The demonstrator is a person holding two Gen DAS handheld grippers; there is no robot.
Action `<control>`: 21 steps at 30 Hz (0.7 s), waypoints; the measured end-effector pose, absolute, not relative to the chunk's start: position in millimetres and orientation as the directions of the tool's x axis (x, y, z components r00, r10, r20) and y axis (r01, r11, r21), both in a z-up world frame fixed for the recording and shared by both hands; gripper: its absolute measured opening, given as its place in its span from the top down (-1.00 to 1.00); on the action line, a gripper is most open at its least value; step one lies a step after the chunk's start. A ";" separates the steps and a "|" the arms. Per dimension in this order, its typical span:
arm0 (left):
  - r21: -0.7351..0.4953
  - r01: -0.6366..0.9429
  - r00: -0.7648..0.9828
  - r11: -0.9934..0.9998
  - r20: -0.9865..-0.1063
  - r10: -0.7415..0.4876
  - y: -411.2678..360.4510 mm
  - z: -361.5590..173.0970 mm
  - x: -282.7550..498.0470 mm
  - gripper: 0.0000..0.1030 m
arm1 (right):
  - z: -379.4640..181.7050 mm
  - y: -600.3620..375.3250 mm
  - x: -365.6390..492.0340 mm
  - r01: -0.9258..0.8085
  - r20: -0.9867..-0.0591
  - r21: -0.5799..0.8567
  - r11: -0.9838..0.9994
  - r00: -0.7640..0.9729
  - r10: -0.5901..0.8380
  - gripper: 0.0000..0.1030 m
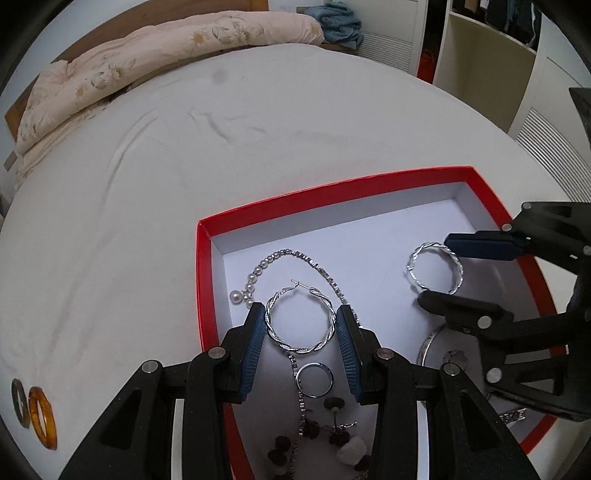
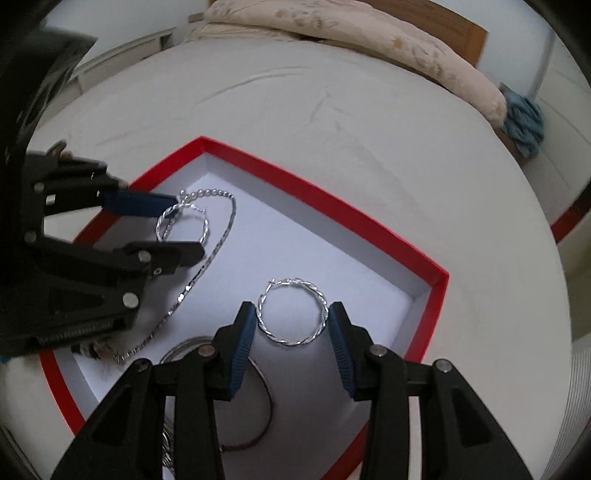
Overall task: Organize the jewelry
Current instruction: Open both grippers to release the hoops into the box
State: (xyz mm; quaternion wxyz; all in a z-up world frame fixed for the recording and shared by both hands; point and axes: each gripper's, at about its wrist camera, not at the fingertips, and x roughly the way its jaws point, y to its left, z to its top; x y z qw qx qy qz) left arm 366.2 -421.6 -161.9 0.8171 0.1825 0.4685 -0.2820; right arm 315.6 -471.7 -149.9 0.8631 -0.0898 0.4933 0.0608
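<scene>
A red box [image 1: 201,280] with a white inside lies on the bed and shows in the right wrist view [image 2: 436,291] too. In it lie two twisted silver hoop earrings. My left gripper [image 1: 300,321] is open with its pads on either side of one hoop [image 1: 277,336]. My right gripper [image 2: 291,321] is open around the other hoop [image 2: 317,291], which also shows in the left wrist view [image 1: 456,269]. A pearl and chain necklace [image 1: 314,266], a plain silver ring [image 1: 314,379], a silver bangle [image 1: 428,341] and a dark bead piece [image 1: 314,430] also lie in the box.
Two rings, one grey [image 1: 20,402] and one amber [image 1: 42,417], lie on the white sheet left of the box. A folded floral quilt [image 1: 147,48] and a blue cloth [image 1: 340,22] lie at the far end. White shelves [image 1: 487,55] stand at the back right.
</scene>
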 end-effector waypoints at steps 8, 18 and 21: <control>0.041 0.612 0.419 0.790 -0.863 -0.280 -407.9 -161.5 358.7 0.24 | -146.6 -470.4 307.0 -0.193 -0.856 -0.115 0.974 0.516 0.001 0.20; 0.042 0.592 0.429 0.805 -0.862 -0.270 -406.5 -161.6 357.3 0.22 | -146.5 -460.9 302.6 -0.210 -0.841 -0.121 0.970 0.540 0.011 0.17; 0.026 0.585 0.431 0.811 -0.857 -0.283 -403.3 -158.2 359.4 0.11 | -140.1 -462.5 304.5 -0.199 -0.836 -0.137 0.970 0.549 -0.005 0.16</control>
